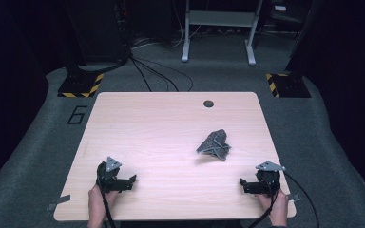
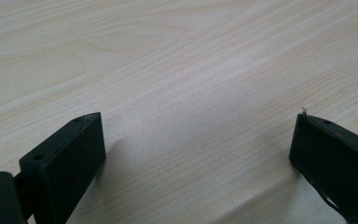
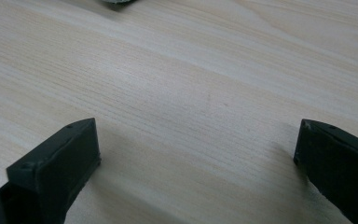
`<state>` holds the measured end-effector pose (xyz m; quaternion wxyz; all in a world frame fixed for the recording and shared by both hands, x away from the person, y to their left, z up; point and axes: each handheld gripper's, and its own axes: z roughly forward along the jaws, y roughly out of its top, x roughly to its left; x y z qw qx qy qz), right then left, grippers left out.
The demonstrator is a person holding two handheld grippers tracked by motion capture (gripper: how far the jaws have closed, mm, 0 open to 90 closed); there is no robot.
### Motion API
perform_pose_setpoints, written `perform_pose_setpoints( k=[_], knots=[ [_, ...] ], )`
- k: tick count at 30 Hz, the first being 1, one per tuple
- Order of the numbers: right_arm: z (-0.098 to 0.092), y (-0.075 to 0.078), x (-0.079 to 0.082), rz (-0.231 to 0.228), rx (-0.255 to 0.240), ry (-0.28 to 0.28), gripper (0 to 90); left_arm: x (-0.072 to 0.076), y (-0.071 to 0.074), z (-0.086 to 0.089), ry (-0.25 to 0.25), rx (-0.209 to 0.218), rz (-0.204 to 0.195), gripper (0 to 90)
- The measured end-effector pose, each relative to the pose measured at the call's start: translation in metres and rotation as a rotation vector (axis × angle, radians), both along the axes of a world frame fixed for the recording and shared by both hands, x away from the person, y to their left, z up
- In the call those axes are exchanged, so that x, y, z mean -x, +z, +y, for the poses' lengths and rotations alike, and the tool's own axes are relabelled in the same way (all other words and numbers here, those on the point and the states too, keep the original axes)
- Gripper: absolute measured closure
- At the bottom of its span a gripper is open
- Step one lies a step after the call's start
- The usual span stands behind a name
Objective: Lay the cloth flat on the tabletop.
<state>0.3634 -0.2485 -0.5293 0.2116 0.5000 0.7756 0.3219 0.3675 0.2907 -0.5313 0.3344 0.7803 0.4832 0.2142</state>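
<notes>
Both claws sit released: left gripper point(image 1: 132, 179) at the table's point(image 1: 171, 114) 7 o'clock corner, right gripper point(image 1: 242, 182) at 5 o'clock, jaws spread wide over bare wood in both gripper views. Crumpled grey cloth point(image 1: 214, 144) lies right of centre, well apart from each, at about 11 o'clock from the right gripper. We judge the reach is next: we take the right gripper in low, pinch a raised fold, not the flat edge, and keep the left ready for the opposite side.
</notes>
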Motion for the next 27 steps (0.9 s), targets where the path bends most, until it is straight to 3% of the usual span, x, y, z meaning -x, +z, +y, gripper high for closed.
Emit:
perform_pose_setpoints(
  k=[7, 13, 16, 20, 27],
  knots=[
    [0.0, 0.0, -0.001, 0.006, 0.003, -0.004, 0.0, 0.0, 0.0, 0.0, 0.0, -0.001, 0.0, 3.5],
    [0.003, 0.003, -0.004, 0.044, 0.009, -0.012, 0.0, 0.0, 0.0, 0.0, 0.002, 0.002, 0.0, 3.6],
    [0.002, 0.004, -0.004, 0.033, 0.016, -0.031, 0.0, 0.0, 0.0, 0.0, -0.004, -0.006, 0.002, 3.6],
    [0.001, 0.007, -0.004, 0.038, -0.046, -0.018, 0.0, 0.0, 0.0, 0.0, -0.003, -0.004, 0.004, 3.6],
    [0.024, 0.025, -0.015, 0.037, -0.074, 0.039, 0.0, 0.0, 0.0, 0.0, -0.004, -0.005, 0.003, 3.6]
  ],
)
